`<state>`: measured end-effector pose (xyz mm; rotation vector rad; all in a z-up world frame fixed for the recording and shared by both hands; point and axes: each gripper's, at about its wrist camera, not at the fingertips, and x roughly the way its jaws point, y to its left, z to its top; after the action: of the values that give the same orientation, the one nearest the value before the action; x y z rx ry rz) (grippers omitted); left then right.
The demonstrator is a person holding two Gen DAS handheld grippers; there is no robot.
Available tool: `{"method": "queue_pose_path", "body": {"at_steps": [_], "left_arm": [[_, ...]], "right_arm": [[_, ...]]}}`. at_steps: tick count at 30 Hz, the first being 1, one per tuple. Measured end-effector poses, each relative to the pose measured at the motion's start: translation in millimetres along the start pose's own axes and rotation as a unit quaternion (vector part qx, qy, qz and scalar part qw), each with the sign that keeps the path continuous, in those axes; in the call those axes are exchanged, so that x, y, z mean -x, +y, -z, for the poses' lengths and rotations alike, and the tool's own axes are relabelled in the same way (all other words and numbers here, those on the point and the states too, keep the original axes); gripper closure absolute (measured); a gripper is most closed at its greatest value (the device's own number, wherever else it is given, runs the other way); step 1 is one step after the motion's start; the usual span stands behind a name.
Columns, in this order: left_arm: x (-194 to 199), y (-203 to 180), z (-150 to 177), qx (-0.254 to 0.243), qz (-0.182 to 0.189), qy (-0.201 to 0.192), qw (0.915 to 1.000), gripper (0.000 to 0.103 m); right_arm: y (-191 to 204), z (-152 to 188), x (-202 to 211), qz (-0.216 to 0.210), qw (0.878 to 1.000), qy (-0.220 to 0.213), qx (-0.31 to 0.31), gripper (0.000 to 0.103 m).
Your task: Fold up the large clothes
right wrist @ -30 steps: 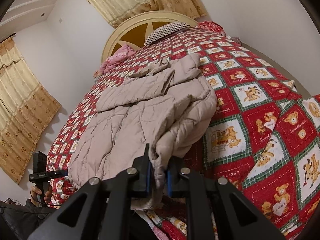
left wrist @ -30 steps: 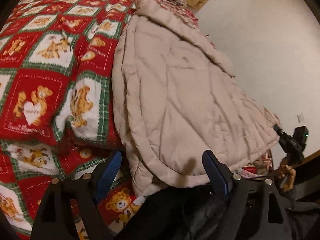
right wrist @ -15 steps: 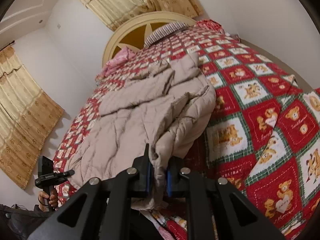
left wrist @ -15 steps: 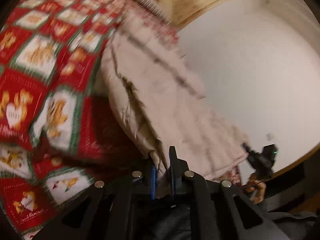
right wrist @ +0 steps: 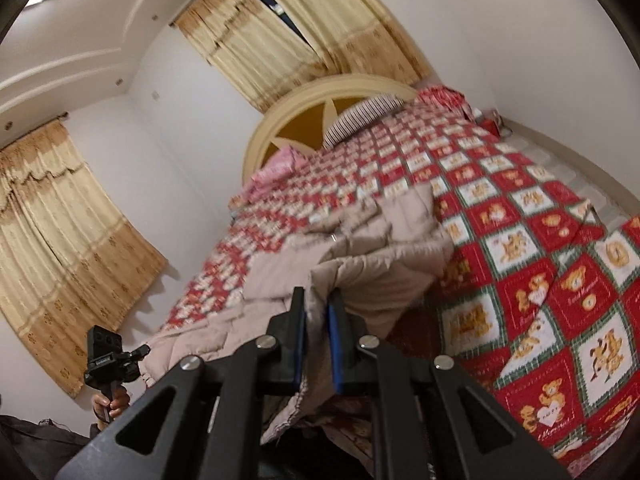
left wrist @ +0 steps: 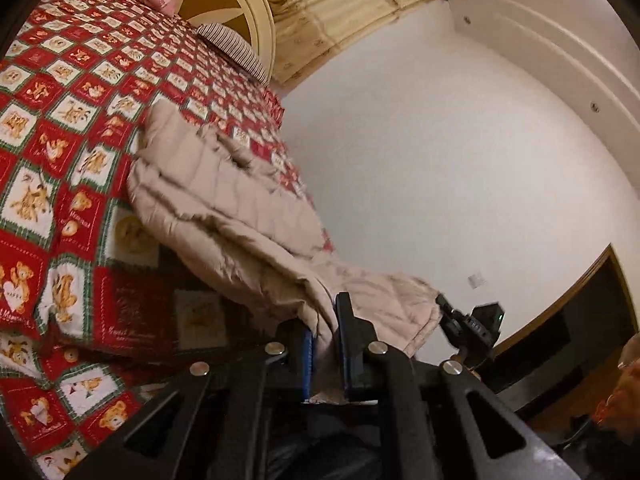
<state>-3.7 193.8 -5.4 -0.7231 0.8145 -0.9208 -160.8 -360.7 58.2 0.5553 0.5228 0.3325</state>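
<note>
Quilted beige coat (left wrist: 224, 208) runs lengthwise away from both pinched near corners toward the headboard (right wrist: 320, 112); left hand-held gripper (left wrist: 326, 344) and right hand-held gripper (right wrist: 316, 344) each clamp what looks like hem, equally near.

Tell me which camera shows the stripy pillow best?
The left wrist view: the striped pillow looks sharp there, leaning against the headboard. In the right wrist view it is farther off and blurred.

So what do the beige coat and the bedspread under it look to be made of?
Beige coat: seemingly thin matte padded fabric; stitched quilt lines, puffy channels, soft creases. Bedspread: probably printed woven or fleece cloth; flat teddy-bear squares, no sheen; blur leaves the weave open.
</note>
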Motion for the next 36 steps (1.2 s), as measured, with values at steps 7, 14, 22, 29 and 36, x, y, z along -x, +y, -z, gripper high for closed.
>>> {"method": "queue_pose_path", "body": {"at_steps": [7, 14, 22, 29, 36], "left_arm": [[-33.4, 8.7, -56.3, 0.040, 0.006, -0.009, 0.9992, 0.094], [-61.4, 7.3, -81.4, 0.034, 0.028, -0.004, 0.9990, 0.094], [-60.8, 9.9, -83.5, 0.039, 0.037, -0.009, 0.9985, 0.094], [-58.6, 10.5, -77.9, 0.043, 0.031, -0.014, 0.9985, 0.094], [-58.6, 8.5, -95.9, 0.041, 0.011, -0.018, 0.9990, 0.094]], "right_arm": [[13.1, -42.7, -16.1, 0.036, 0.997, -0.049, 0.055, 0.094], [-35.0, -47.5, -42.7, 0.089, 0.996, 0.023, -0.001, 0.025], [-97.6, 41.1, -24.1, 0.111, 0.978, 0.151, -0.089, 0.009], [-131.6, 91.2, -57.3, -0.009, 0.955, 0.217, -0.204, 0.022], [-105.0, 63.0, -72.8, -0.037, 0.962, 0.214, -0.164, 0.085]]}}
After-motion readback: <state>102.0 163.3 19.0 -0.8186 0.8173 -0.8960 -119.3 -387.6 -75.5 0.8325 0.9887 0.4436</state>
